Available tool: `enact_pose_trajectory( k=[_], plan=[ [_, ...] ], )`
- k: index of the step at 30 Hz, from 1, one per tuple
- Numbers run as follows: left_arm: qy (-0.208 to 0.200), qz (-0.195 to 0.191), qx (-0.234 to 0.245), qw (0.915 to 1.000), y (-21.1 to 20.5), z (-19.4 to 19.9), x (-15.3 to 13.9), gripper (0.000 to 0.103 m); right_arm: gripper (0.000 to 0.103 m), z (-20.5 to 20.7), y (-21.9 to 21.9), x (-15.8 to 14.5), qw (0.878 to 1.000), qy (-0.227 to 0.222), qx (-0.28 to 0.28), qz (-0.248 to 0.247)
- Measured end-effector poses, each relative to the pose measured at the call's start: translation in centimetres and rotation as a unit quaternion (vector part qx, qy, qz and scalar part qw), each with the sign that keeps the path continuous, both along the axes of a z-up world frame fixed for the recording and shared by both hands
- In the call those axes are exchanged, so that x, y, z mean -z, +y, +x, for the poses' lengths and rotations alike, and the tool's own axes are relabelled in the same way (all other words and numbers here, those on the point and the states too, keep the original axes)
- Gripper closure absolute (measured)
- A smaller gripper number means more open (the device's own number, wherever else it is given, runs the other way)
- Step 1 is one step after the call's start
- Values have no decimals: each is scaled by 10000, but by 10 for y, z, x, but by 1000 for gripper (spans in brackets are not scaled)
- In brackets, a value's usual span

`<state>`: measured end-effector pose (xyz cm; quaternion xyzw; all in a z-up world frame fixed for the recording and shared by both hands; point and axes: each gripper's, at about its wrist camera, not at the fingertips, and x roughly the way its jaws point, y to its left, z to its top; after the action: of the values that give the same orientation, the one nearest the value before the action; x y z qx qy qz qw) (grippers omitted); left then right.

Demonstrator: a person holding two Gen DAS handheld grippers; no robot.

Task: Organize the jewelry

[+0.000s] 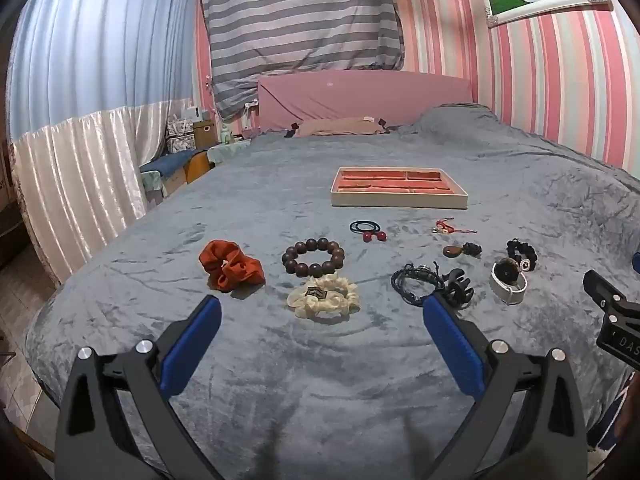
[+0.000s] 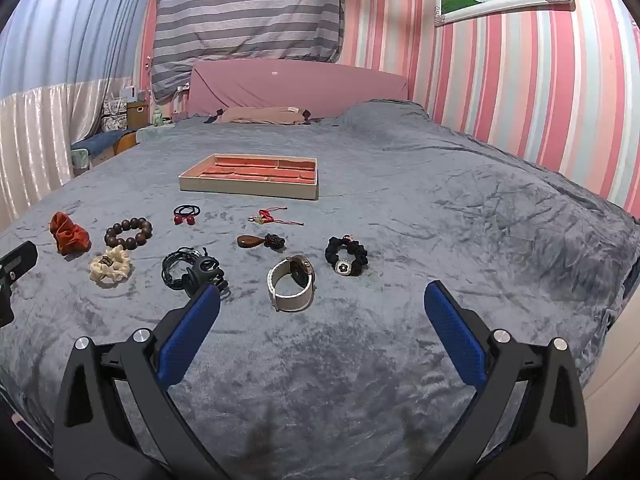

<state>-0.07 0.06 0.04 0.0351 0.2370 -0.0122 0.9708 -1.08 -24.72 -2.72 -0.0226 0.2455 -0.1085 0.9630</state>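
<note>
A beige tray [image 1: 400,201] [image 2: 248,193] with red compartments lies on the grey bed. In front of it lie an orange scrunchie [image 1: 230,266] [image 2: 67,237], a brown bead bracelet [image 1: 313,257] [image 2: 128,232], a cream scrunchie [image 1: 323,297] [image 2: 109,266], a hair tie with red balls [image 1: 368,230] [image 2: 186,214], a dark braided bracelet [image 1: 414,282] [image 2: 176,266], a black claw clip [image 1: 458,284] [image 2: 206,270], a watch [image 1: 508,282] [image 2: 291,282] and a black scrunchie [image 1: 522,256] [image 2: 346,258]. My left gripper [image 1: 322,308] and right gripper [image 2: 322,294] hover open over the near blanket, holding nothing.
A red-corded charm [image 1: 448,227] [image 2: 272,216] and a brown pendant [image 1: 462,250] [image 2: 260,241] lie mid-bed. A pillow [image 1: 340,126] rests by the pink headboard [image 1: 360,96]. Boxes and curtains [image 1: 80,152] stand left of the bed; a striped wall [image 2: 540,80] runs along the right.
</note>
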Motion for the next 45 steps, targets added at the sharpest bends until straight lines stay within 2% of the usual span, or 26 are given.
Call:
enact_pose_trajectory(
  k=[45],
  plan=[
    [101,-18,-46,9999,10,2,1,4,4,-1,1,-1,10000,-21,-39,-14]
  ],
)
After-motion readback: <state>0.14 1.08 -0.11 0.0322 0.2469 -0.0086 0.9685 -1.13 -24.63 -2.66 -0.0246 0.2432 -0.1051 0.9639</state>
